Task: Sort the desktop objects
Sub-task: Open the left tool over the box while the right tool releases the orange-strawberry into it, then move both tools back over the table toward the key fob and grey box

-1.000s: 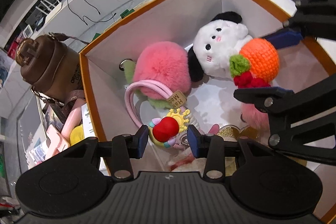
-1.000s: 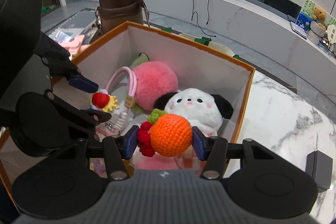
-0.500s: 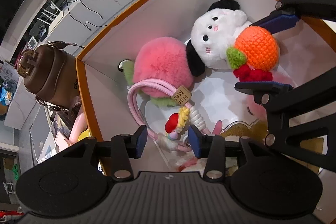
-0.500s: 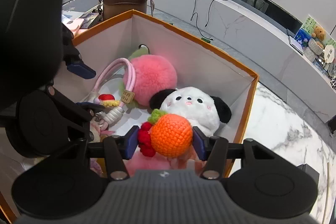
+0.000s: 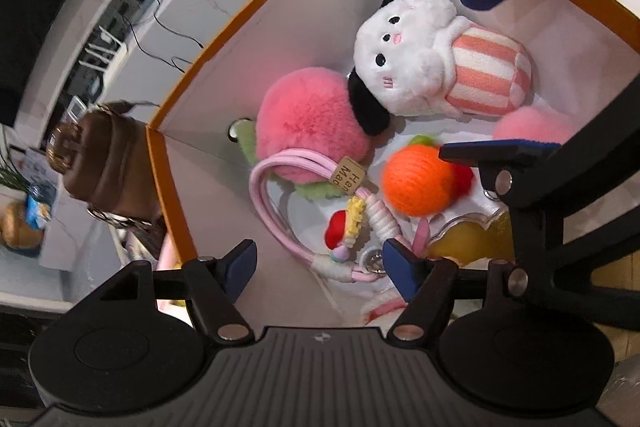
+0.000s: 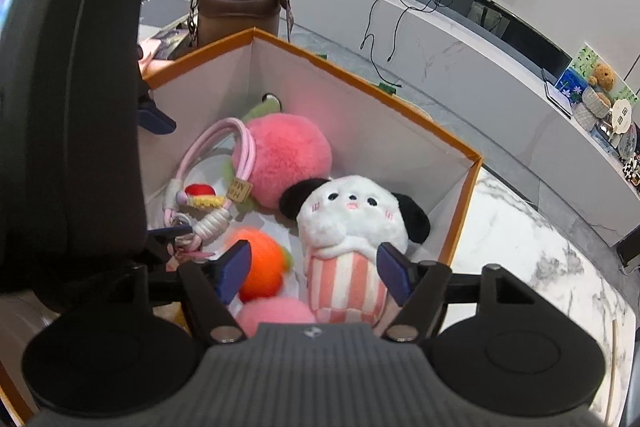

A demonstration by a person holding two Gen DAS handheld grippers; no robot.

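Both of my grippers hang over the box (image 5: 256, 7) with nothing in them. The left gripper (image 5: 318, 267) has its jaws spread wide, and between its fingertips I see the pink cord (image 5: 264, 203) with its red charm (image 5: 337, 229) lying on the box floor. The right gripper (image 6: 314, 269) is spread just as wide; its fingers (image 6: 234, 267) frame the orange ball (image 6: 262, 265) and the striped body of the panda (image 6: 352, 227), touching neither as far as I can tell.

The orange ball lies on the floor of the box near the middle, just beside the cord's knotted end. The panda lies against the far wall toward the right corner, its black ear touching the pink pompom (image 5: 310, 125), which sits toward the far left corner by a hole in the wall. A smaller pink ball (image 6: 276, 313) rests by the near edge, just beside the orange one.

Outside the box, at its left corner, a brown bottle (image 6: 238, 5) stands upright on the worktop (image 6: 520, 251).
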